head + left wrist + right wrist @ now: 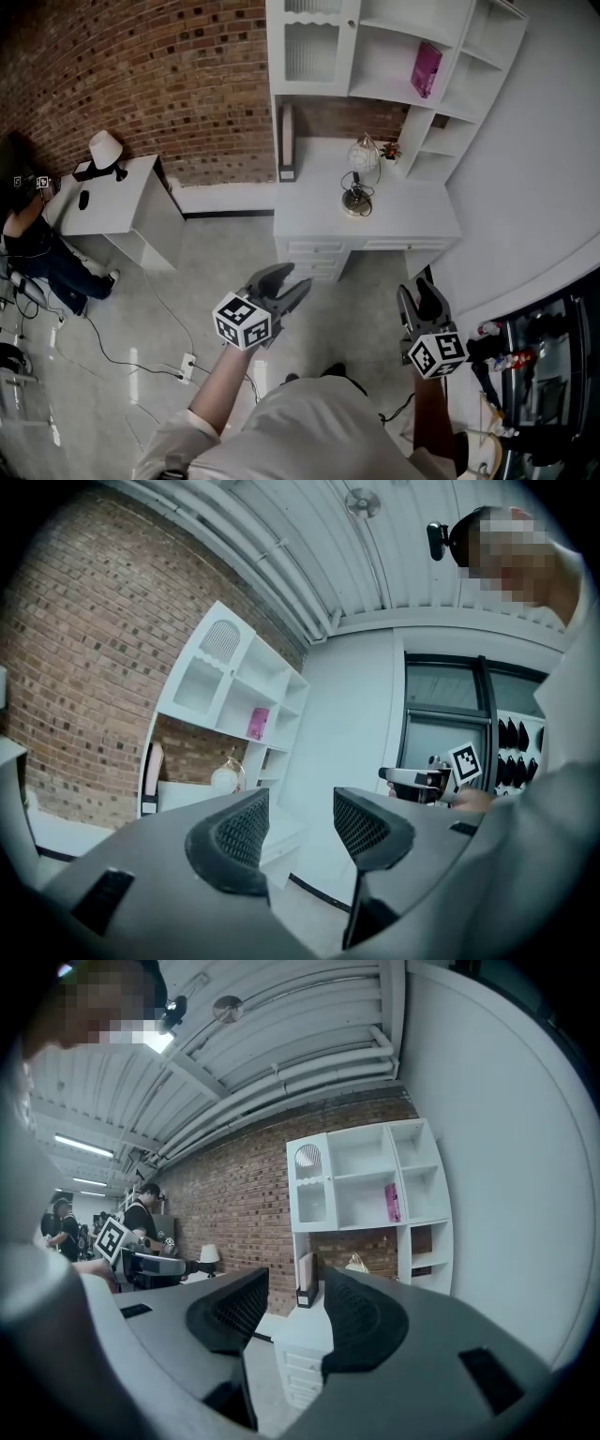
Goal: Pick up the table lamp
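A table lamp (359, 176) with a rounded glass shade and a coiled cord stands on the white desk (412, 225) under the shelf unit; it also shows as a small lamp (225, 778) in the left gripper view and a lamp (356, 1263) in the right gripper view. Both grippers hover over the floor well short of the desk. My left gripper (286, 286) (300, 832) is open, nothing between its jaws. The right gripper (422, 295) (295, 1307) stands wide open and empty too. Both point level toward the desk.
A second lamp with a white shade (105, 148) sits on a low white cabinet (141, 220) at the left, beside a person (28, 244). A shelf unit (394, 56) with a pink book (427, 68) rises above the desk. Cables and a power strip (187, 367) lie on the floor.
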Motion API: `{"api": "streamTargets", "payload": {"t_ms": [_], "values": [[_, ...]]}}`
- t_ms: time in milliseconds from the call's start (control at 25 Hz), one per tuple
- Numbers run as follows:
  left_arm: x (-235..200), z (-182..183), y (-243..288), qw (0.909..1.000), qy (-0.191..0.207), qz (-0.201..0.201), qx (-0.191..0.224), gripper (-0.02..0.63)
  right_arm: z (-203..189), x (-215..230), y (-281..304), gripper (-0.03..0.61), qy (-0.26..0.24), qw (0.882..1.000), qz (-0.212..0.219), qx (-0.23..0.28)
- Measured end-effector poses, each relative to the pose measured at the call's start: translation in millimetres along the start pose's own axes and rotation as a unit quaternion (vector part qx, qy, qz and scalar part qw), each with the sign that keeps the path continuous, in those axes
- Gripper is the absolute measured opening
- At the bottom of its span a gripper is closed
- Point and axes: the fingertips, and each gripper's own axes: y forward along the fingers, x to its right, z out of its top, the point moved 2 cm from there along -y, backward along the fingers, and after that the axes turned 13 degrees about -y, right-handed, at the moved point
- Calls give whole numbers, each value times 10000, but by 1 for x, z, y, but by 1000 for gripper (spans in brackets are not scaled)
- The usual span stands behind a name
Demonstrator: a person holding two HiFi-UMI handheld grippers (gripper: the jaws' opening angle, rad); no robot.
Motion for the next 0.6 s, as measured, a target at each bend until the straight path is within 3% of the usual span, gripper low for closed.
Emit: {"api": "streamTargets", "payload": {"t_ms": [600], "values": [[-45, 5, 67, 9997, -158, 156, -62, 235, -28, 45, 72, 201, 149, 9994, 260, -150]]}}
